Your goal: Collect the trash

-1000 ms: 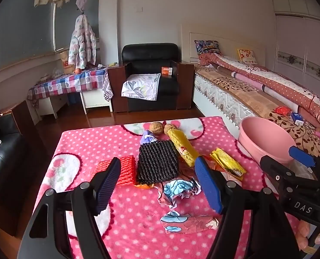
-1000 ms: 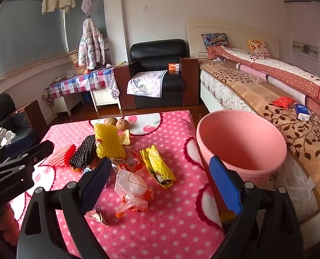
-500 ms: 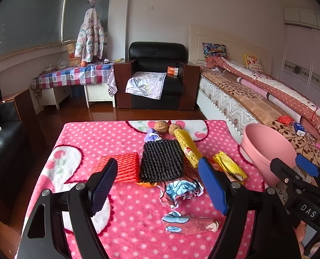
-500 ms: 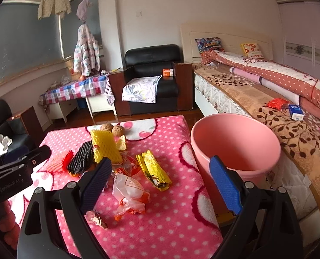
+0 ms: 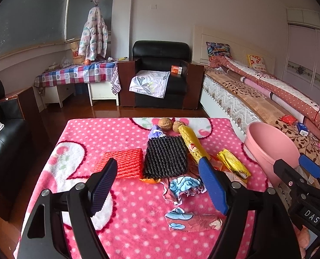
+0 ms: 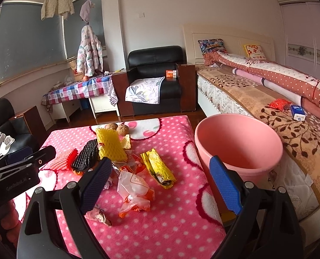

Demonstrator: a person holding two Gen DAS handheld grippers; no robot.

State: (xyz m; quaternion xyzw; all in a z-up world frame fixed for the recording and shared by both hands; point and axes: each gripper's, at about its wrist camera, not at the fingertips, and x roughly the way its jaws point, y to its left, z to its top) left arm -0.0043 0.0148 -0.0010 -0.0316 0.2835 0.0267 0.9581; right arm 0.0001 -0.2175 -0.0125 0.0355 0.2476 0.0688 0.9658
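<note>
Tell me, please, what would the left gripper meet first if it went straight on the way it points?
Probably the crumpled blue-and-white wrapper lying between the open left gripper fingers on the pink dotted blanket; depth is uncertain.

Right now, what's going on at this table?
A person holds two grippers over a pink dotted blanket strewn with trash. The left gripper and right gripper are both open and empty. Wrappers, including a yellow wrapper and a clear plastic bag, are uncollected. The pink bucket beside the table looks empty.

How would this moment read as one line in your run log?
stage: before first pick | left gripper: jaws open, empty | right gripper: jaws open, empty | wrappers: on pink blanket | pink bucket: empty
</note>
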